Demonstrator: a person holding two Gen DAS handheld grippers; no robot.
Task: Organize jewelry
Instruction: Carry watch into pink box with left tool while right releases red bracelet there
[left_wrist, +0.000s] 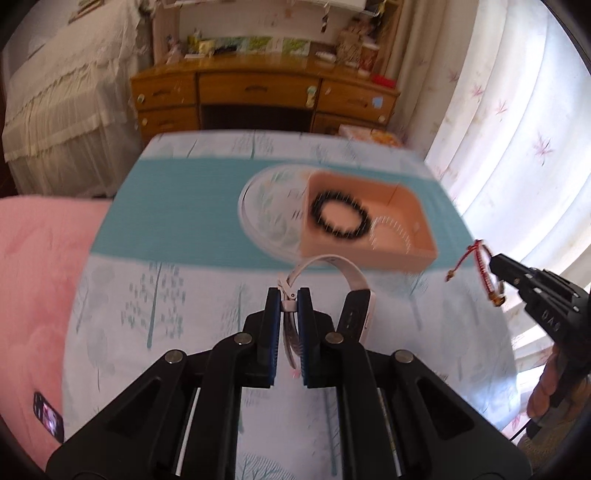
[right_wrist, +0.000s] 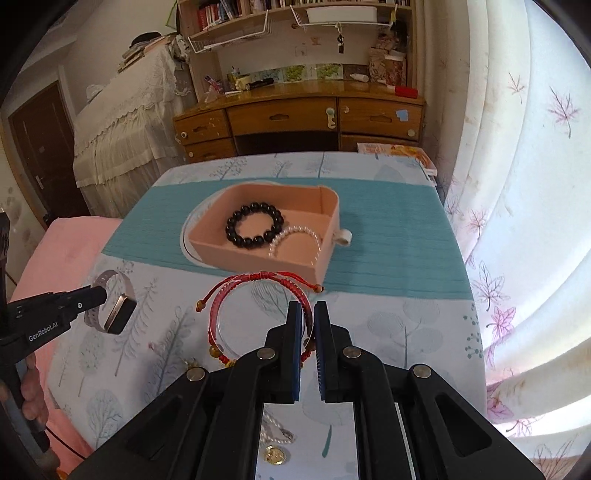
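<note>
Box (right_wrist: 325, 236) lies ahead of both my grippers: right gripper (right_wrist: 307, 314), nearer, pinches red bracelet (right_wrist: 255, 291); left gripper (left_wrist: 289, 306) clamps watch (left_wrist: 354, 295).

Bead bracelet (right_wrist: 255, 226) and pearl strand (right_wrist: 295, 240) in box (right_wrist: 258, 264), on table (right_wrist: 388, 332)

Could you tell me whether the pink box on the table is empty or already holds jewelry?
Not empty: the pink box already holds a black bead bracelet and a pearl bracelet.
</note>
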